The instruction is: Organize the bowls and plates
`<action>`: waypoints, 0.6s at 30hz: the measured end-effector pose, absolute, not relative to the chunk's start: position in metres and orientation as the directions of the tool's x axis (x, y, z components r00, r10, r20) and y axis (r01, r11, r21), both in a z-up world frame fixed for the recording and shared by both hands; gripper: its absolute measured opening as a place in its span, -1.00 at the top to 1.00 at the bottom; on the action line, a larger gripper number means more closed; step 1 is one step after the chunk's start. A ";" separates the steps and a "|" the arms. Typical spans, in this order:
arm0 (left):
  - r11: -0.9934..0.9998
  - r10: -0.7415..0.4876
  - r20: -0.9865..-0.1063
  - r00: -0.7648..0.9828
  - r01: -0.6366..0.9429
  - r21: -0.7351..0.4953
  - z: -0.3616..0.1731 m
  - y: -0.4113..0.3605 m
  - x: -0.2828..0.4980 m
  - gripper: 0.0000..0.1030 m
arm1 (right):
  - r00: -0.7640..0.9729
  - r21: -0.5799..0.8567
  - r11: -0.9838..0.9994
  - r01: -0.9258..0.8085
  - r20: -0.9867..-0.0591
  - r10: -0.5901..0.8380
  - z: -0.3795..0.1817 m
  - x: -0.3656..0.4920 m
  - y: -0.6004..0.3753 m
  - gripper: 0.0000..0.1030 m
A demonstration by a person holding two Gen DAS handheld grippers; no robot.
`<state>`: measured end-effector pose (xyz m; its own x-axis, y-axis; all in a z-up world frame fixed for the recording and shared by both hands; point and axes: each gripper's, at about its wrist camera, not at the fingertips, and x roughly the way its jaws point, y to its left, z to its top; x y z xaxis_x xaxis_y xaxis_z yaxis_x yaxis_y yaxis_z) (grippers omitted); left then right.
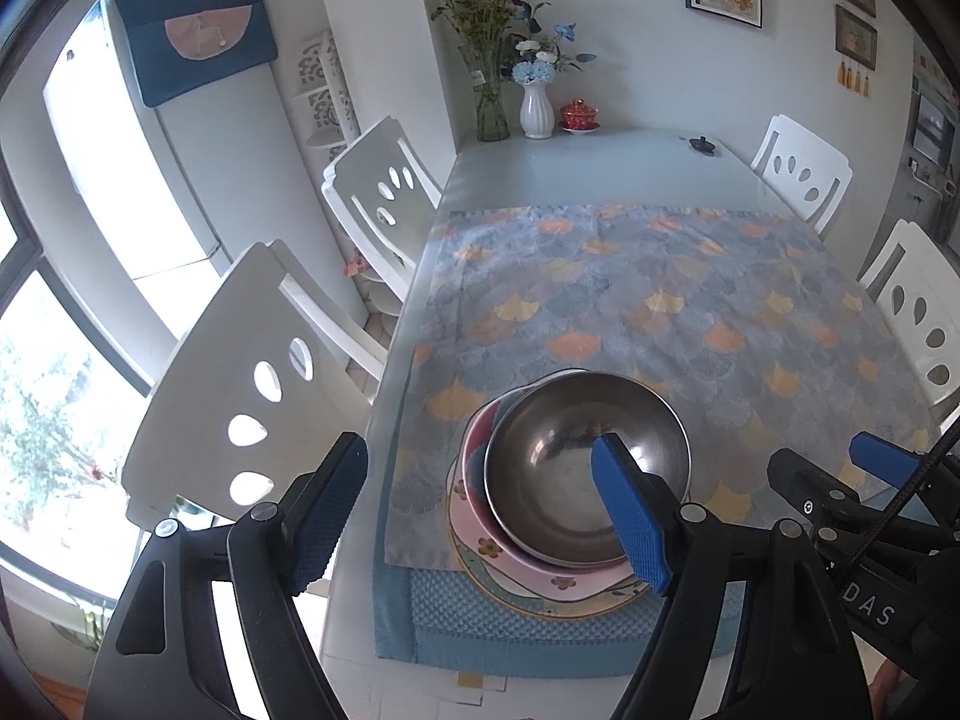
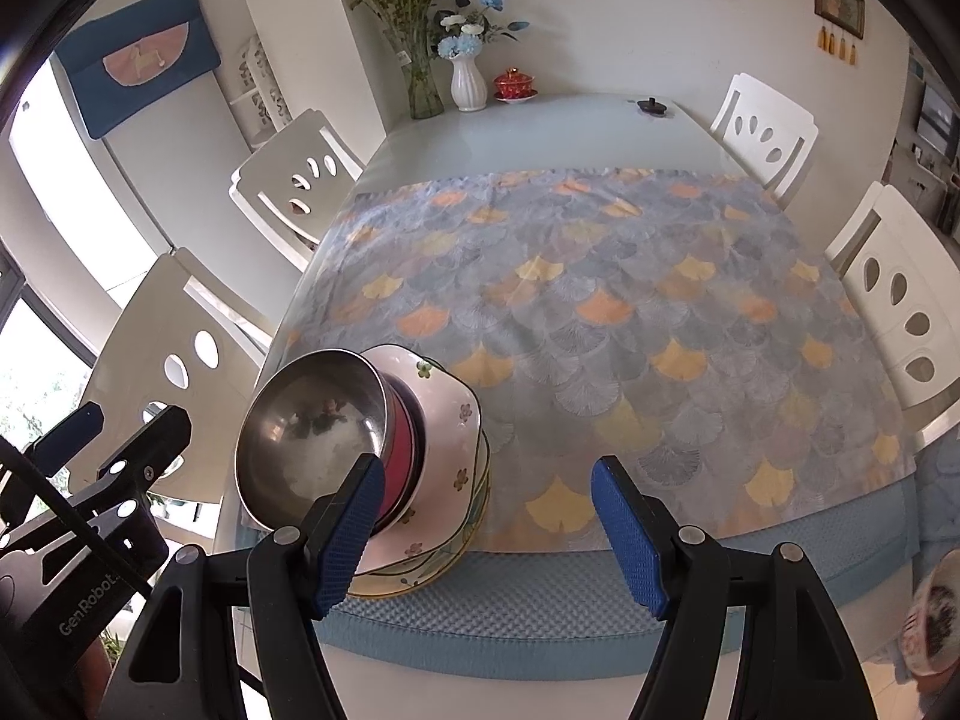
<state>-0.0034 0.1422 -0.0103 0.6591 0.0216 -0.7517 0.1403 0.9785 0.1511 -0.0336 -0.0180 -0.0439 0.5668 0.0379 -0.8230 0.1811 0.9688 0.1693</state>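
Observation:
A steel bowl (image 1: 576, 462) sits on top of a stack at the table's near left corner: a red bowl (image 1: 474, 456), a pink flowered square dish (image 1: 528, 570) and a yellow-rimmed plate (image 1: 540, 603) under it. The stack also shows in the right wrist view, with the steel bowl (image 2: 306, 426), the pink dish (image 2: 447, 450) and the plate (image 2: 414, 582). My left gripper (image 1: 480, 504) is open above and just in front of the stack, empty. My right gripper (image 2: 486, 531) is open and empty, just right of the stack.
A patterned cloth (image 2: 600, 312) covers the table over a blue mat (image 2: 510, 606). White chairs (image 1: 252, 396) stand on both sides. Vases with flowers (image 2: 468, 81), a red lidded cup (image 2: 513, 84) and a small black object (image 2: 651, 106) stand at the far end.

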 end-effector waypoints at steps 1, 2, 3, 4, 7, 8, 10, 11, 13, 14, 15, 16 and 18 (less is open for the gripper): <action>0.979 0.020 -0.755 0.655 0.142 0.148 -0.011 0.142 -0.002 -0.47 | 0.567 0.169 0.969 0.182 -0.823 0.037 -0.044 -0.034 -0.018 -0.34; 0.979 0.019 -0.758 0.652 0.142 0.146 -0.012 0.142 -0.001 -0.47 | 0.568 0.168 0.969 0.181 -0.822 0.036 -0.044 -0.033 -0.018 -0.34; 0.979 0.018 -0.760 0.649 0.142 0.145 -0.013 0.143 0.000 -0.47 | 0.567 0.165 0.970 0.181 -0.823 0.034 -0.044 -0.033 -0.018 -0.34; 0.979 0.017 -0.762 0.647 0.142 0.143 -0.014 0.143 0.001 -0.47 | 0.566 0.163 0.970 0.181 -0.824 0.033 -0.045 -0.033 -0.018 -0.34; 0.979 0.016 -0.765 0.643 0.145 0.142 -0.015 0.143 0.003 -0.47 | 0.562 0.168 0.969 0.183 -0.826 0.037 -0.047 -0.032 -0.019 -0.34; 0.979 0.016 -0.766 0.643 0.147 0.143 -0.014 0.143 0.004 -0.47 | 0.559 0.168 0.969 0.184 -0.828 0.038 -0.048 -0.031 -0.019 -0.34; 0.979 0.015 -0.767 0.641 0.148 0.142 -0.015 0.143 0.005 -0.47 | 0.556 0.168 0.969 0.183 -0.831 0.039 -0.050 -0.031 -0.020 -0.34; 0.978 0.014 -0.770 0.638 0.150 0.143 -0.016 0.142 0.006 -0.47 | 0.556 0.167 0.969 0.184 -0.830 0.037 -0.050 -0.030 -0.020 -0.34; 0.977 0.016 -0.774 0.633 0.153 0.145 -0.018 0.142 0.007 -0.47 | 0.557 0.167 0.969 0.183 -0.829 0.037 -0.050 -0.030 -0.019 -0.34; 0.977 0.016 -0.776 0.630 0.156 0.147 -0.019 0.142 0.007 -0.47 | 0.557 0.165 0.969 0.183 -0.830 0.036 -0.051 -0.030 -0.019 -0.34; 0.976 0.016 -0.777 0.629 0.157 0.148 -0.021 0.142 0.007 -0.47 | 0.556 0.164 0.969 0.183 -0.831 0.036 -0.051 -0.030 -0.019 -0.34; 0.976 0.016 -0.777 0.629 0.159 0.149 -0.021 0.142 0.007 -0.47 | 0.555 0.165 0.969 0.182 -0.831 0.037 -0.052 -0.030 -0.019 -0.34; 0.976 0.017 -0.777 0.629 0.158 0.149 -0.022 0.143 0.008 -0.48 | 0.552 0.166 0.970 0.178 -0.833 0.041 -0.052 -0.028 -0.020 -0.34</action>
<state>0.0080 0.1428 -0.0217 0.6289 0.0168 -0.7773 0.1583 0.9761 0.1491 -0.0284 -0.0195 -0.0519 0.5521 0.0411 -0.8328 0.1778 0.9700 0.1658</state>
